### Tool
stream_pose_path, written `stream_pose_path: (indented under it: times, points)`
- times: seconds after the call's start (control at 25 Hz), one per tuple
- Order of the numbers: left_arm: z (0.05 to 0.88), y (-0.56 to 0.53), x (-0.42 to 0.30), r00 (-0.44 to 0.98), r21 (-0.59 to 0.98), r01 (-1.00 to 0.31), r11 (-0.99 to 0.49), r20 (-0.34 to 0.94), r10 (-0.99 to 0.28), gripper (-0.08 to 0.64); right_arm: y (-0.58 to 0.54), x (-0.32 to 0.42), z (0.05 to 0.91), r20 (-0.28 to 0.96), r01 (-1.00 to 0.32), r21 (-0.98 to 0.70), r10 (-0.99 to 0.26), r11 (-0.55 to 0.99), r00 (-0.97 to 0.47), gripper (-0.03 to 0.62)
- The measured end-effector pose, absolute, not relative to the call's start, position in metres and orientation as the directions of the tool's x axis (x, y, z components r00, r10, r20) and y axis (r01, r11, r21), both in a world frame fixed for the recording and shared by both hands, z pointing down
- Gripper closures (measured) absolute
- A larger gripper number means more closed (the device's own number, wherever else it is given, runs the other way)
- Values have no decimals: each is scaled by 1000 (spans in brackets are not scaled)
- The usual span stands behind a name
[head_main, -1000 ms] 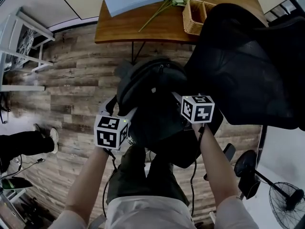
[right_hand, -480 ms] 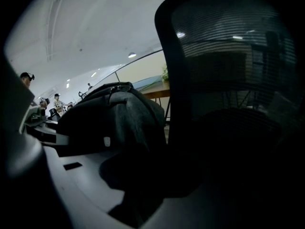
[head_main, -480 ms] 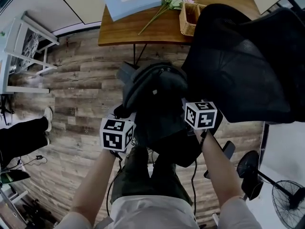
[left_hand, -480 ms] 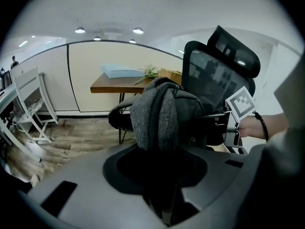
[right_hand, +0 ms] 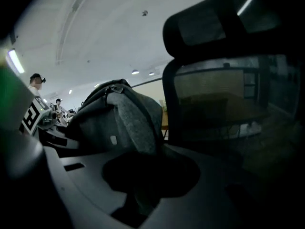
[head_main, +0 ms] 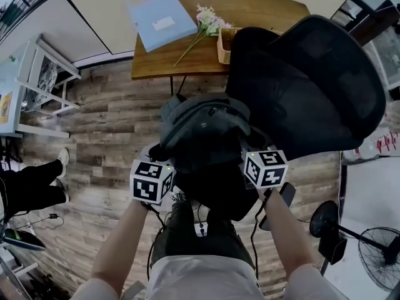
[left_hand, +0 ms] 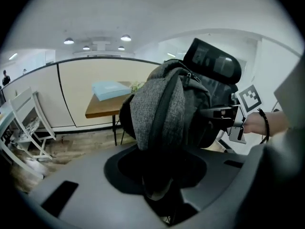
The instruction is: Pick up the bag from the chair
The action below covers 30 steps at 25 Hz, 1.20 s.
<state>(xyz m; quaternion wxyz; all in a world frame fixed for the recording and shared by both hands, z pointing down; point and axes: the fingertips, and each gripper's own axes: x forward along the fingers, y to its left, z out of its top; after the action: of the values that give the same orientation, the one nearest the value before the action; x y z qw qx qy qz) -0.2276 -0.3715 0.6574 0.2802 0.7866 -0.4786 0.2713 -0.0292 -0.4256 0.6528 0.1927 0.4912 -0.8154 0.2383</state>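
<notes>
The grey and black backpack [head_main: 203, 127] hangs between my two grippers, lifted in front of the black mesh office chair [head_main: 312, 86]. My left gripper [head_main: 164, 160] grips the bag's left side; its jaws have just been closing and are now shut on a fold of grey fabric and strap [left_hand: 159, 128]. My right gripper [head_main: 245, 150] holds the right side, its jaws also just closed onto bag fabric [right_hand: 124, 128]. In the left gripper view the bag [left_hand: 164, 104] fills the centre, with the right gripper's marker cube [left_hand: 250, 97] beyond it. The chair's back [right_hand: 228, 80] stands right of the bag.
Behind the bag is a wooden table [head_main: 187, 58] with a blue folder [head_main: 161, 20], flowers [head_main: 206, 22] and a wicker basket [head_main: 224, 39]. A white rack [head_main: 37, 74] and a person's legs [head_main: 28, 186] are at the left. A floor fan [head_main: 375, 264] stands at the lower right.
Both grippers closed on the bag's sides and rose with it. The bag came up off the chair seat and bunched together between them.
</notes>
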Motion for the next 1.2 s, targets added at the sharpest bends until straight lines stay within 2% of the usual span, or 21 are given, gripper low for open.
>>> stream_pose_path:
  times: [0.2,0.4,0.88,1.2]
  points:
    - [600,-380,-214,436,233,-895,-380,634,-638,446,-429,-14,577,545,-902,-113,-733,417,-407,502]
    - [516,-393,-194,479,185,-868,-460,554,-681,446,-416,14,505,517,-917,-126,-764,378,-386,500]
    - [337,-412,-155,613,39,-769,-638,328,-719,443,-379,53,323,265,-957,-47,-920,287,-289,497]
    - [274,-389,-131,698,-73,-691,-719,190,-691,436,-336,73,262,143,-977,-8,-967,214,-213,495]
